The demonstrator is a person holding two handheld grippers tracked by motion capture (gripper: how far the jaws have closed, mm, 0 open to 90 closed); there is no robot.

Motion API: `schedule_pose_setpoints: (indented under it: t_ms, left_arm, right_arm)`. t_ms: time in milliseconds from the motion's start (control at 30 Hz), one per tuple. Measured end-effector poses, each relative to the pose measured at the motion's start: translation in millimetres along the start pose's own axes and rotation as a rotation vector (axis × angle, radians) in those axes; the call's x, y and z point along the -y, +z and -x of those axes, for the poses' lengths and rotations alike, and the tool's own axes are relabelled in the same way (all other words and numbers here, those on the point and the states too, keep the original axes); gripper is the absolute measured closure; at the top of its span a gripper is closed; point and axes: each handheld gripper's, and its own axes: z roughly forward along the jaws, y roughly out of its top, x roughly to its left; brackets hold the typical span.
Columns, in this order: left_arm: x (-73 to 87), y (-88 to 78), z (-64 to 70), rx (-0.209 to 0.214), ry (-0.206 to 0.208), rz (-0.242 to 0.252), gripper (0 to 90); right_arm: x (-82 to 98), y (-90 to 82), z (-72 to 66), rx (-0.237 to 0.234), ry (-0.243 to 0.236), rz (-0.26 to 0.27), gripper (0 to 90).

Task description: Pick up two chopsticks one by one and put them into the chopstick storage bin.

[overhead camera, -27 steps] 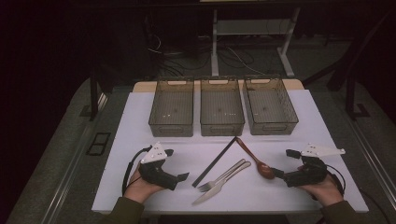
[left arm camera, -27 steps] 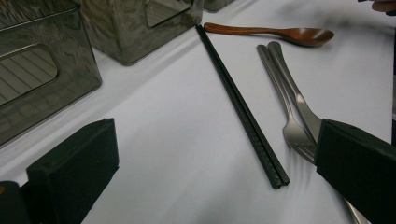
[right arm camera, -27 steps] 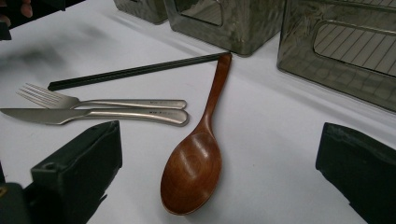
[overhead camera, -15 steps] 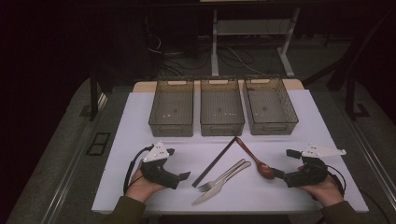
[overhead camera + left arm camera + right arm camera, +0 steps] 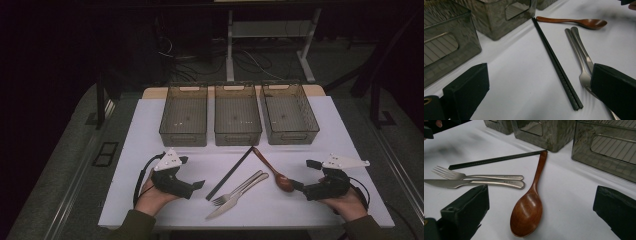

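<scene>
Cutlery lies in the middle of the white table (image 5: 150,125): a pair of black chopsticks (image 5: 230,173) (image 5: 556,62) (image 5: 496,159), a brown wooden spoon (image 5: 274,172) (image 5: 530,205) (image 5: 576,22), and a steel fork (image 5: 237,189) (image 5: 474,176) (image 5: 580,62) beside a steel knife (image 5: 235,197) (image 5: 474,183). My left gripper (image 5: 199,185) (image 5: 539,92) rests open on the table left of the chopsticks, with nothing between its jaws. My right gripper (image 5: 295,184) (image 5: 540,215) rests open at the right, its jaws on either side of the spoon's bowl without touching it.
Three smoky see-through bins stand in a row at the back: left (image 5: 183,114), middle (image 5: 237,112), right (image 5: 289,111). Beyond the table are desk legs and cables on a dark floor. The person's hands sit near the table's front edge.
</scene>
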Motion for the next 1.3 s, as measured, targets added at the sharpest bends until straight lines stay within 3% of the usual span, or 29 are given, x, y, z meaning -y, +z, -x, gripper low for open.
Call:
schedule_pose_setpoints:
  t_ms: [400, 833, 1300]
  left_arm:
    - [-8.9, 5.9, -1.1, -0.024, -0.004, 0.008, 11.9]
    - [-18.5, 16.0, -0.1, -0.003, -0.032, 0.018, 23.2]
    - [-30.6, 34.8, 2.2, 0.006, -0.010, 0.010, 33.8]
  right_arm:
    - [0.9, -0.3, 0.6, 0.005, 0.003, 0.000, 0.0]
    - [1.5, 1.4, 0.0, 0.006, -0.001, -0.005, 0.0]
    - [2.4, 2.2, 0.9, 0.006, 0.002, -0.005, 0.0]
